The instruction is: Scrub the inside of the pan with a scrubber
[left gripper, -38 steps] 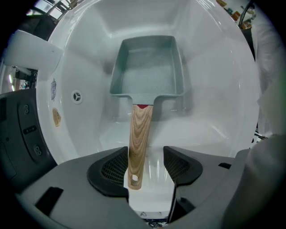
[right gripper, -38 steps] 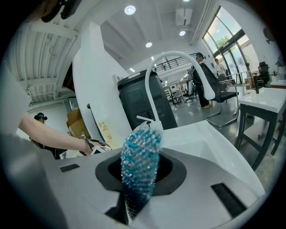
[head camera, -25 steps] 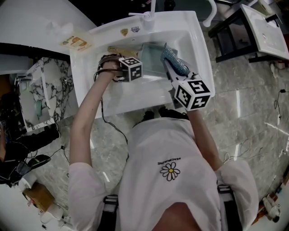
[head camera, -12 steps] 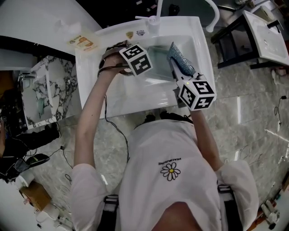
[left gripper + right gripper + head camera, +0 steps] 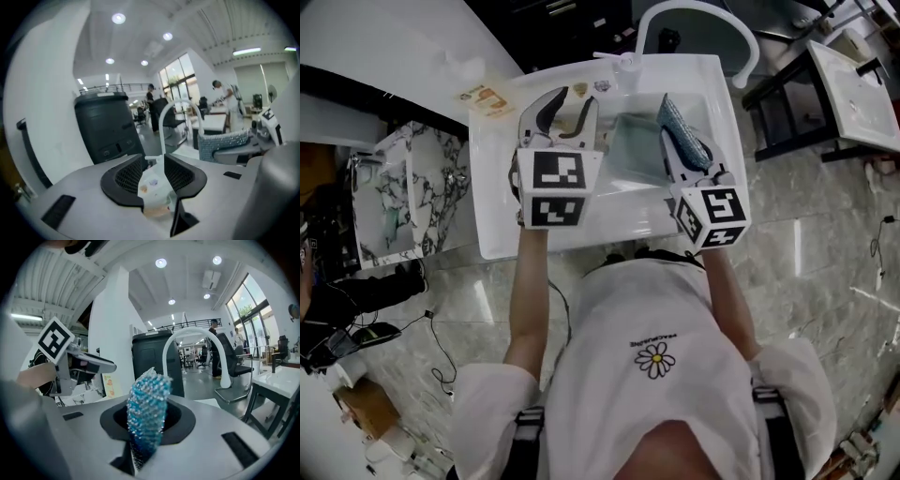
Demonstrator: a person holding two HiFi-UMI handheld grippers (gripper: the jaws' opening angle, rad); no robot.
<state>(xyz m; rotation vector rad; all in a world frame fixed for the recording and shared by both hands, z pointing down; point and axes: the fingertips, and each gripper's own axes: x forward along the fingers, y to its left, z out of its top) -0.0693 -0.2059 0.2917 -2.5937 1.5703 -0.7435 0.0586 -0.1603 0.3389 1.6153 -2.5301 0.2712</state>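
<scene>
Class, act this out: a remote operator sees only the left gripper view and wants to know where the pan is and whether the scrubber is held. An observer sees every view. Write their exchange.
Operator: I can't find the pan. Where is it?
Observer: In the head view, the pan lies in the basin of the sink.
Operator: Is the scrubber really gripped?
Observer: Yes. The right gripper view shows the right tongs shut on the scrubber, which stands up out of them.
</scene>
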